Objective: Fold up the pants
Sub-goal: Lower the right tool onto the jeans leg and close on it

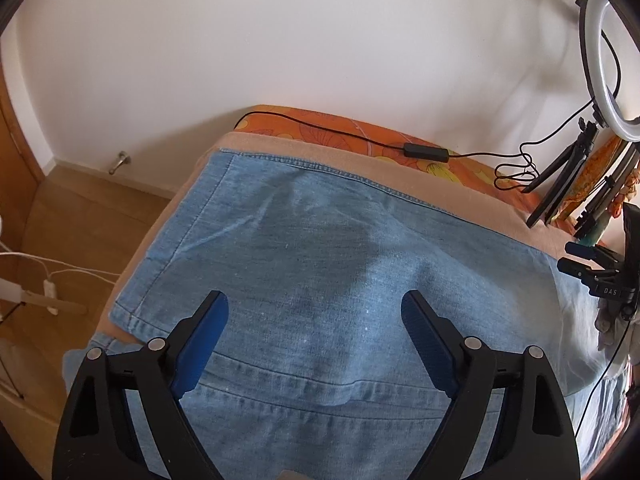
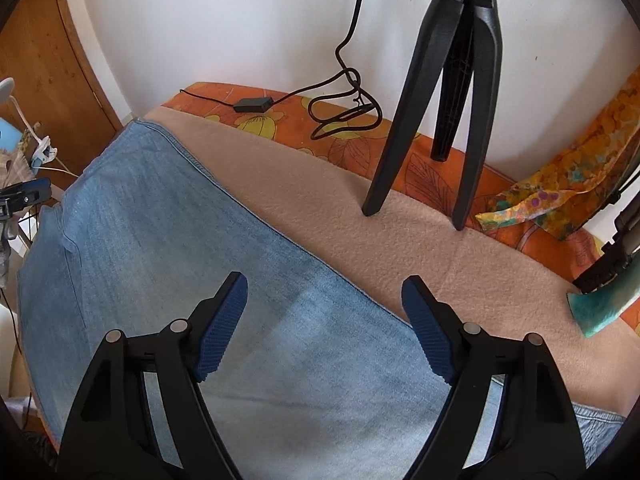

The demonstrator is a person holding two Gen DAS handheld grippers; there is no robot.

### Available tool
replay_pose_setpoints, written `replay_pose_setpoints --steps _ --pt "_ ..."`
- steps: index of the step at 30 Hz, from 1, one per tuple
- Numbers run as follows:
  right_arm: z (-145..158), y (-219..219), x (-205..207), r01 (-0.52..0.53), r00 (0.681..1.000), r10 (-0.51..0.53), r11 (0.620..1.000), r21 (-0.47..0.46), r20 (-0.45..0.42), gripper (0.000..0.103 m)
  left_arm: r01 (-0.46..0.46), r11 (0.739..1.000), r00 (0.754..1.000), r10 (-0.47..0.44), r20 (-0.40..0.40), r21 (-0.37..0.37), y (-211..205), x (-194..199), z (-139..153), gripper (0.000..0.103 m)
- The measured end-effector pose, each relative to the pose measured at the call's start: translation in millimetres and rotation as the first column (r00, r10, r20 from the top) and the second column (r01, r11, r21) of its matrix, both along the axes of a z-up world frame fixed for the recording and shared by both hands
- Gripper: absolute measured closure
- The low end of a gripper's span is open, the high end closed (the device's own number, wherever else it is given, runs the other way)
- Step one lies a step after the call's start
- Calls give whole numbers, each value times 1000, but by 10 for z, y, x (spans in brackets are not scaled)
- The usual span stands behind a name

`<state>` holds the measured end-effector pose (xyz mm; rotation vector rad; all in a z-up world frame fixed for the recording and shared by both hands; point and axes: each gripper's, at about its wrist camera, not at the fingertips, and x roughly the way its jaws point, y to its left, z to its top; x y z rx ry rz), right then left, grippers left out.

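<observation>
While both my grippers hover wide open and empty, left gripper (image 1: 315, 306) and right gripper (image 2: 324, 290), one pair of jeans (image 1: 304, 248) lies flat on the beige blanket (image 2: 320, 200). One tripod (image 2: 452, 100) stands there, top cut off.

The left gripper (image 1: 314, 312) is showing two black plastic arms with triangular cut-outs, round silver pins at the joints, and blue pads on the inner faces of its fingers (image 1: 202, 344). The right gripper (image 2: 324, 296) is looking the same, its blue pads (image 2: 222, 330) ribbed with fine ridges.
</observation>
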<state>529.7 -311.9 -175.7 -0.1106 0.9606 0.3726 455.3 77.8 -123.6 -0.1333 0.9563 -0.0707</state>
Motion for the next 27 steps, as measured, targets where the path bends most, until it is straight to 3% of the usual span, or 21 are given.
replay_pose_setpoints --steps 4,8,10,12,14,17,21,25,27 --pt "-185 67 143 -27 999 28 1000 8 -26 20 -16 1000 1000 16 -25 1 -4 165 -198 15" --pt "-354 192 168 -80 995 77 996 -42 -65 20 -23 1000 999 24 -41 8 -30 257 -369 15" --pt "-381 248 120 -93 995 90 992 -83 -45 21 -33 999 998 33 -51 -2 -23 283 -440 15" --pt "-394 261 75 -82 996 80 993 -87 -27 31 -40 999 997 39 -62 -7 -27 302 -503 15" --pt "-379 287 21 -69 998 68 995 -77 -16 62 -43 999 996 43 -73 -7 -39 320 -559 15" --pt "-360 320 -45 -31 999 32 993 -114 4 88 -51 999 997 51 -64 0 -53 317 -595 13" --pt "-185 315 -160 -1 999 5 994 -108 33 96 -29 999 998 28 -58 -19 -76 328 -630 1" --pt "263 281 -469 25 992 -23 1000 -13 125 96 -25 1000 998 26 -57 15 -124 333 -649 1" --pt "472 297 -706 0 986 -2 1000 10 165 96 -55 997 997 51 -58 -59 -44 317 -621 1"
